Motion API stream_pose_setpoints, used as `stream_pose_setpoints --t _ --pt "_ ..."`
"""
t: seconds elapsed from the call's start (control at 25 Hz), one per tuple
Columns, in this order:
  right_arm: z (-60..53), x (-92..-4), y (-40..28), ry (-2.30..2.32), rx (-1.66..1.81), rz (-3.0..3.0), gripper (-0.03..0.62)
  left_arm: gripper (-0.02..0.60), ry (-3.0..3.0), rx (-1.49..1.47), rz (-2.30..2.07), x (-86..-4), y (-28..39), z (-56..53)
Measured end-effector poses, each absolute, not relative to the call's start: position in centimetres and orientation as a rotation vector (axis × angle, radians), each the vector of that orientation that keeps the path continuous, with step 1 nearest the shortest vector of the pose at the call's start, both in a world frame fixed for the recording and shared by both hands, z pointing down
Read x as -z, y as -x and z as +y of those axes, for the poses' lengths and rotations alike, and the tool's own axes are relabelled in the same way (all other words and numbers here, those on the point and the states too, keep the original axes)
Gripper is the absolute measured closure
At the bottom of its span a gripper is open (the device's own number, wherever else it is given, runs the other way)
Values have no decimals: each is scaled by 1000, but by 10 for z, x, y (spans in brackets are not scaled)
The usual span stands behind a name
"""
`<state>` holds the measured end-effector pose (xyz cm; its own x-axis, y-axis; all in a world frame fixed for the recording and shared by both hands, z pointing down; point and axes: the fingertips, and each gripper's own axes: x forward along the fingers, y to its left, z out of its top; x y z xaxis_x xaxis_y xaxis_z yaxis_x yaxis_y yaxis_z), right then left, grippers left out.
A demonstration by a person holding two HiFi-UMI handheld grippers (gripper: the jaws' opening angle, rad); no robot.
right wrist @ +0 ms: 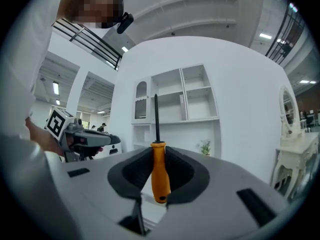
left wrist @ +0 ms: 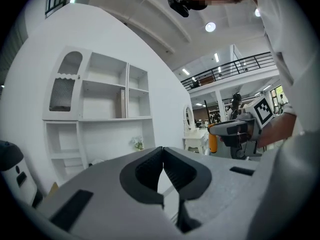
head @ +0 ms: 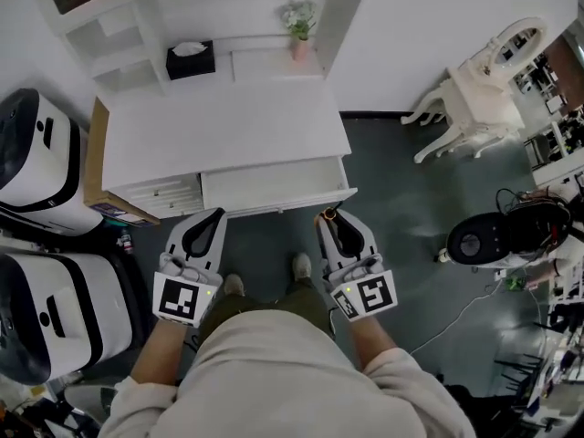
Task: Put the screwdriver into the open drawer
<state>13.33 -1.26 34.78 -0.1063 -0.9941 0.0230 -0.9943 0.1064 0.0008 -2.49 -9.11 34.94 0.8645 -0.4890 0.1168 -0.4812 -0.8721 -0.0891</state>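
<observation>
The left gripper [left wrist: 163, 151] has its jaws pressed together on nothing. The right gripper [right wrist: 159, 151] clamps the screwdriver [right wrist: 160, 176] by its orange handle, shaft upright. Just ahead, the drawer [head: 274, 185] stands open at the front edge of the desk [head: 219, 130]. Behind it, white shelves [head: 146, 26] hold a tissue box [head: 190, 59] and a plant [head: 299, 21].

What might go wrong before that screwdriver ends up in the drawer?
The right gripper pinches the screwdriver only by its orange handle, shaft pointing up, so it might pivot or slip out. The open drawer sits just under the desk top; the long shaft may catch that edge going in.
</observation>
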Motion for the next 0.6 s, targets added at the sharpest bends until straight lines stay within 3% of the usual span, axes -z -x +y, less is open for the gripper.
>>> stream_pose_setpoints --t 0.6 --pt "-108 -396 -175 -1346 234 -2258 517 577 2900 226 1220 -353 -9 -123"
